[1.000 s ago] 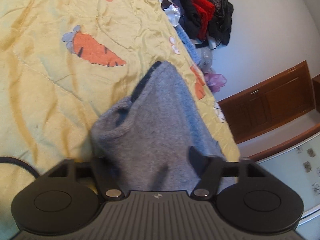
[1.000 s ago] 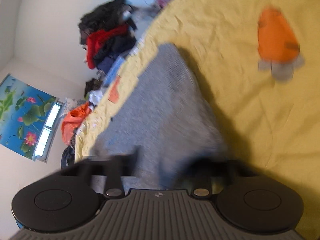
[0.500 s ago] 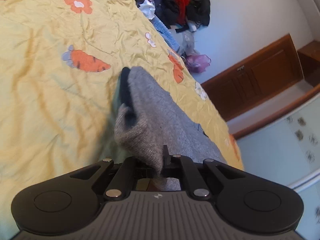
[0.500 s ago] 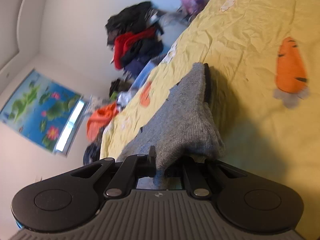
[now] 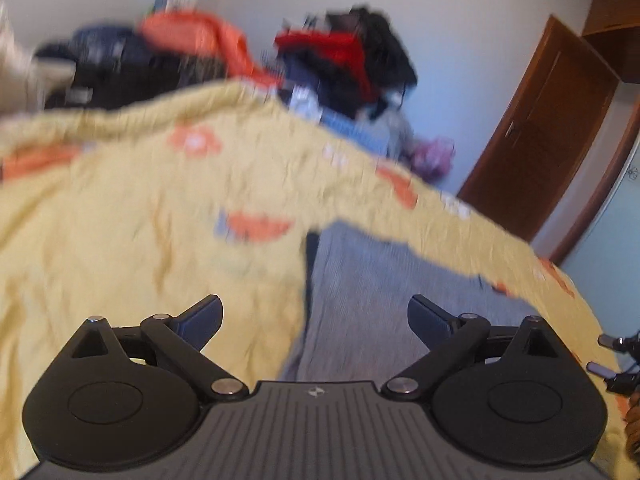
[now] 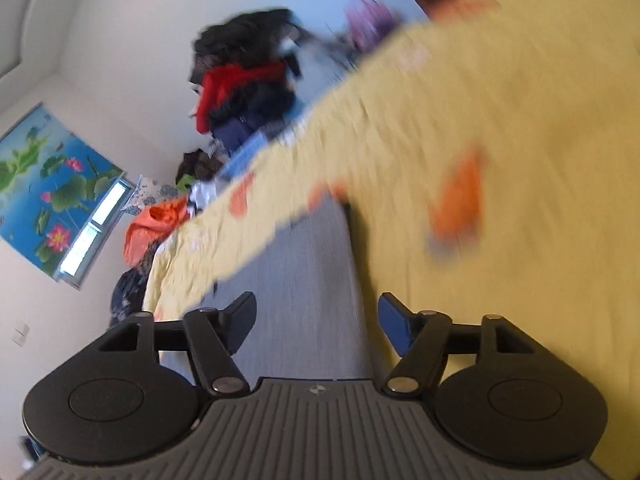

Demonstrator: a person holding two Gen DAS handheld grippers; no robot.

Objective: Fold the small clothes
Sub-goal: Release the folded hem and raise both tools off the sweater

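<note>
A grey knitted garment (image 5: 372, 284) lies flat on the yellow carrot-print bedspread (image 5: 120, 240). It has a dark edge along its left side. My left gripper (image 5: 315, 314) is open and empty, just above the garment's near end. In the right wrist view the same garment (image 6: 308, 280) runs away from my right gripper (image 6: 316, 314), which is open and empty over its near end, with the bedspread (image 6: 500, 120) around it. Both views are blurred by motion.
A pile of dark, red and orange clothes (image 5: 340, 52) lies beyond the far edge of the bed, also seen in the right wrist view (image 6: 244, 80). A brown wooden door (image 5: 540, 132) stands at the right. A lotus picture (image 6: 44, 184) hangs on the wall.
Both grippers were shut on the raised grey garment half a second ago. Both have opened and let it go, and it now lies flat on the bed. Both cameras have tilted up.
</note>
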